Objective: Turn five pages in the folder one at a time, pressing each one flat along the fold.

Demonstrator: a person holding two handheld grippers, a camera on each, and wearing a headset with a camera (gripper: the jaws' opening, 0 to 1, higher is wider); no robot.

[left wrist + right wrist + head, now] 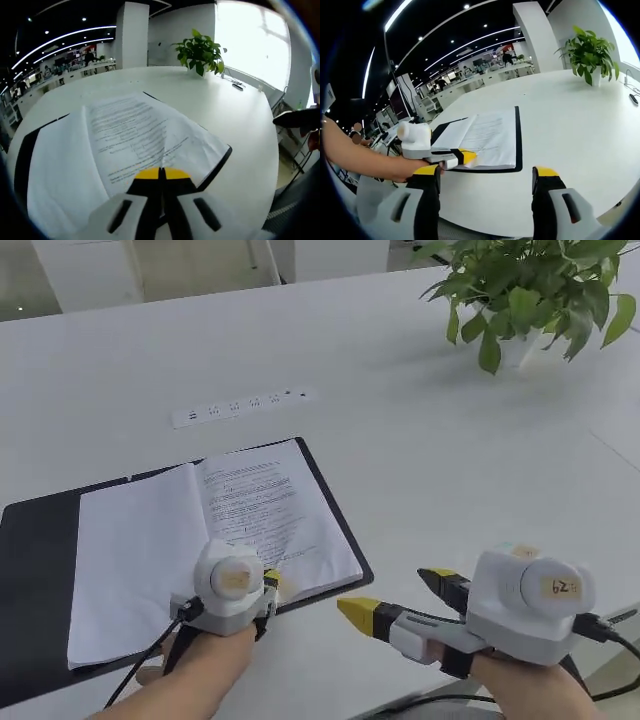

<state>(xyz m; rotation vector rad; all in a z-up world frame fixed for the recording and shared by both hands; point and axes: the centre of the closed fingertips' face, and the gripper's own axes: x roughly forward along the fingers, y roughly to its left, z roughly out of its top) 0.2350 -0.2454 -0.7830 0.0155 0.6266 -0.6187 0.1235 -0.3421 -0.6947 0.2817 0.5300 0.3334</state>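
your left gripper (272,582) sits at the near edge of the open folder (35,550), its yellow tips closed tight against each other right at the bottom corner of the printed page (260,505). in the left gripper view the two tips meet with no gap over that page's lower edge, but i cannot tell whether any paper is caught between them. your right gripper (397,592) hangs over the bare table (450,470) just off the folder's right side, jaws spread wide apart with nothing in them. the folder lies flat and open on the white table in front of you, black cover showing around the paper. a blank page (135,550) lies on the left and the printed one on the right, with the fold running between them. beyond the folder a white power strip (245,406) lies on the table, and a leafy potted plant (530,290) stands at the far right, well apart from the work.
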